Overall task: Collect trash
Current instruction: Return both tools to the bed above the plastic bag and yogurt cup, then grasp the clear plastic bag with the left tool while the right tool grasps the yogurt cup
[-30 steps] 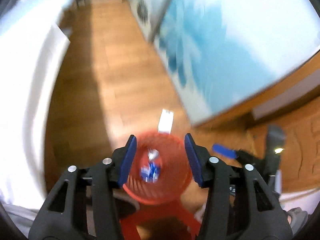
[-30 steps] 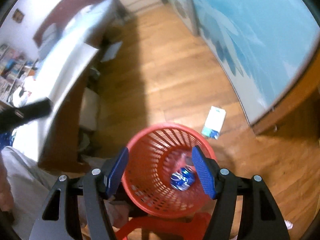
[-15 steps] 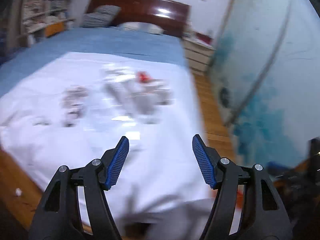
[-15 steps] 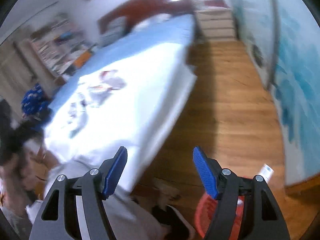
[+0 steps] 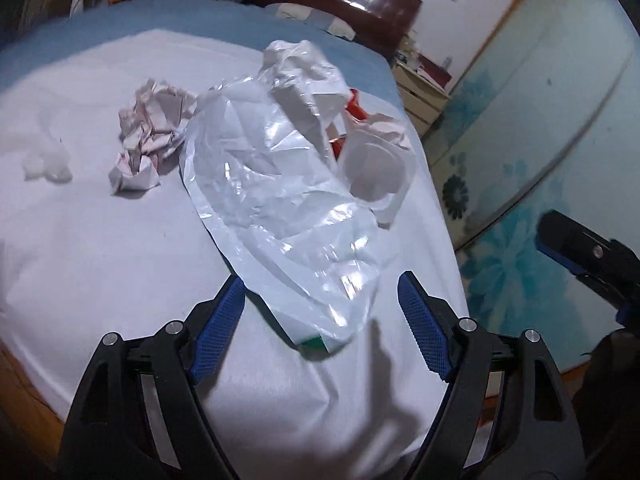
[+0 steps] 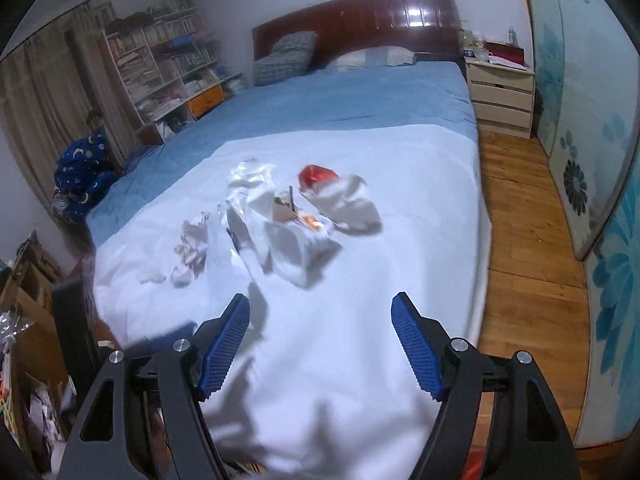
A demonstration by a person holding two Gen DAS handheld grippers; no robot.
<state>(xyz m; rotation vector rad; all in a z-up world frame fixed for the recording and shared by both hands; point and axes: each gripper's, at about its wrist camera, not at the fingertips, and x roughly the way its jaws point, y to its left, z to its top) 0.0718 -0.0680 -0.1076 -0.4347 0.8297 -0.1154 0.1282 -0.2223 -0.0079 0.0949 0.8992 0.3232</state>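
Observation:
Trash lies on a white sheet (image 5: 100, 264) on the bed. A clear plastic bag (image 5: 280, 192) lies just ahead of my open, empty left gripper (image 5: 320, 328), its near end between the fingertips. Beside it are a crumpled paper (image 5: 148, 136), a clear plastic cup (image 5: 376, 164), a red wrapper (image 5: 354, 110) and a small white wad (image 5: 44, 160). My right gripper (image 6: 320, 344) is open and empty, farther back over the sheet; its view shows the plastic bag (image 6: 280, 236), crumpled paper (image 6: 192, 248) and red wrapper (image 6: 316, 176).
The blue bedspread (image 6: 340, 100) and dark headboard (image 6: 360, 20) lie beyond. A nightstand (image 6: 500, 96) and wooden floor (image 6: 528, 232) are to the right, by a blue floral wardrobe (image 6: 600, 140). Bookshelves (image 6: 160, 64) and clutter (image 6: 32, 320) stand left. The right gripper shows at the left view's edge (image 5: 592, 256).
Both grippers have swung up from the red basket on the floor to the bed. The left one has closed in on the plastic bag. Both stay open.

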